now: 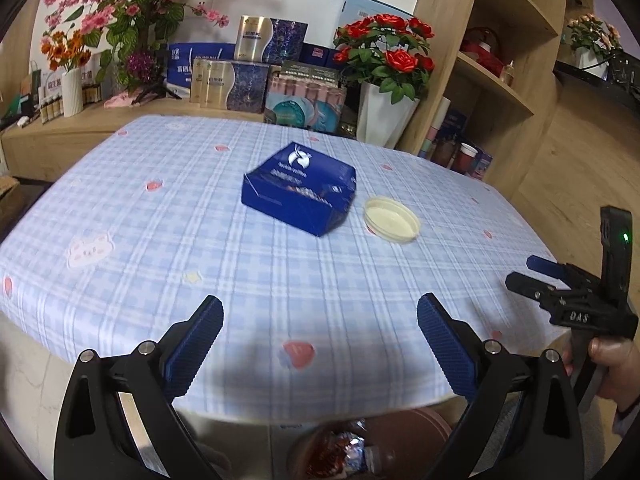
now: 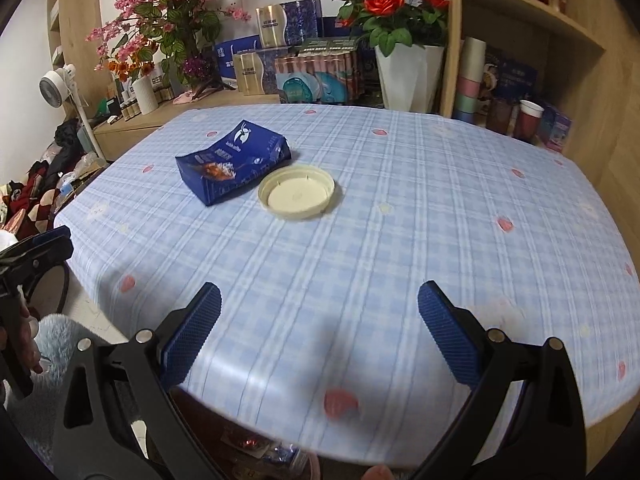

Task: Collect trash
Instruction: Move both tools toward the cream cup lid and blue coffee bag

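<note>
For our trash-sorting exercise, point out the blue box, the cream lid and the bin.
blue box (image 1: 298, 188), left wrist view, top face.
cream lid (image 2: 297, 192), right wrist view, inner face.
bin (image 1: 404, 428), left wrist view, brown rim.

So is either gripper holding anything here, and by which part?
Nothing is held. The left gripper and right gripper are both open and empty; the blue box and cream lid lie untouched on the table.
</note>
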`<control>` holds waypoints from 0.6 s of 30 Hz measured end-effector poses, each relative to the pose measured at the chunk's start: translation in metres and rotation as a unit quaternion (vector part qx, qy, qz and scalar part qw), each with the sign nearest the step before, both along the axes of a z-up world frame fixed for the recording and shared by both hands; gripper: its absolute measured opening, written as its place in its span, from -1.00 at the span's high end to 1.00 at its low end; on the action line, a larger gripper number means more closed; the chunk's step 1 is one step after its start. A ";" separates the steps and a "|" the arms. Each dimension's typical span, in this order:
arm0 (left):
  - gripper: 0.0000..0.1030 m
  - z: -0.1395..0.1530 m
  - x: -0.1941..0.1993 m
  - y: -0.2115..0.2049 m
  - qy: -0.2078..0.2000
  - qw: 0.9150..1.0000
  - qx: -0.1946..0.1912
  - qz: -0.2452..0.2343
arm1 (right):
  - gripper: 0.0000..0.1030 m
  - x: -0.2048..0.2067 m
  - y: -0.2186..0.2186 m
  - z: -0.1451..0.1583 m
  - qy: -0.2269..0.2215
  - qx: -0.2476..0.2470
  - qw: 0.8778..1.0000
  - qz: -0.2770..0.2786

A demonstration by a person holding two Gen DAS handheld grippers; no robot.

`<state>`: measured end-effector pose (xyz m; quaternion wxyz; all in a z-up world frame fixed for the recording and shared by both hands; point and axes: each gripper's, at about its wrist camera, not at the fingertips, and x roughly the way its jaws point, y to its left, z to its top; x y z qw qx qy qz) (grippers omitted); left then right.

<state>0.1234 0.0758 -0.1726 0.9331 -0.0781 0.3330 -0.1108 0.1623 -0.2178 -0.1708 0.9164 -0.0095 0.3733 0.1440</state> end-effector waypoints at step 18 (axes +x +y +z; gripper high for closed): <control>-0.85 -0.011 0.075 0.015 0.015 1.000 0.003 0.020 | -0.89 0.139 0.062 -0.041 0.081 -0.014 0.996 0.038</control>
